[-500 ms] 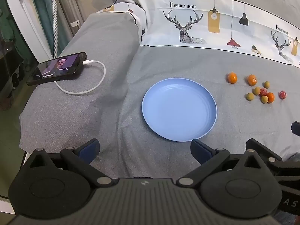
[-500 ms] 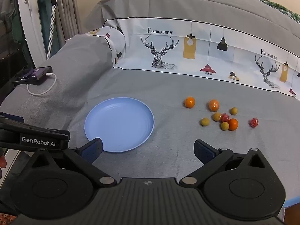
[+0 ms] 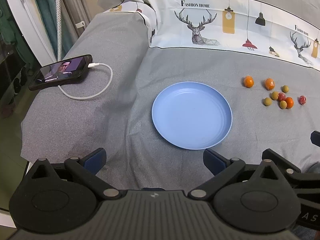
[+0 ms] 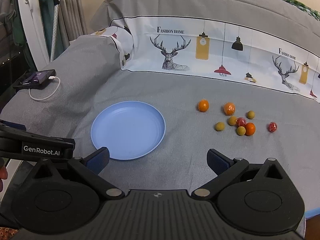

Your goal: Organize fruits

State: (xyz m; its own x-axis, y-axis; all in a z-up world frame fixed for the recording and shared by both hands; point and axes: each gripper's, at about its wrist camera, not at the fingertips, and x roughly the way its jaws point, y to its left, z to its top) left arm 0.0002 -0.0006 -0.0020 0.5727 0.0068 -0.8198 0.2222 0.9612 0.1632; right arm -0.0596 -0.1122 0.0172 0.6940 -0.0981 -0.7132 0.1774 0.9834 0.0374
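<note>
Nothing has moved; right gripper (image 3: 315, 138) cut off at frame edge.

Pretty sure I'm in someone's bedroom at home here. I'm working over a bed with a grey sheet (image 4: 180, 84), and the folded duvet (image 4: 220, 46) has deer and lamps printed on it plus "Fashion Home". A phone (image 3: 60, 73) charges at the edge, curtains (image 3: 50, 10) hanging behind it.

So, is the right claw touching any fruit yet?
Apart. The right wrist view shows the open right claw over bare grey cloth, with the fruit well beyond its tips.
</note>
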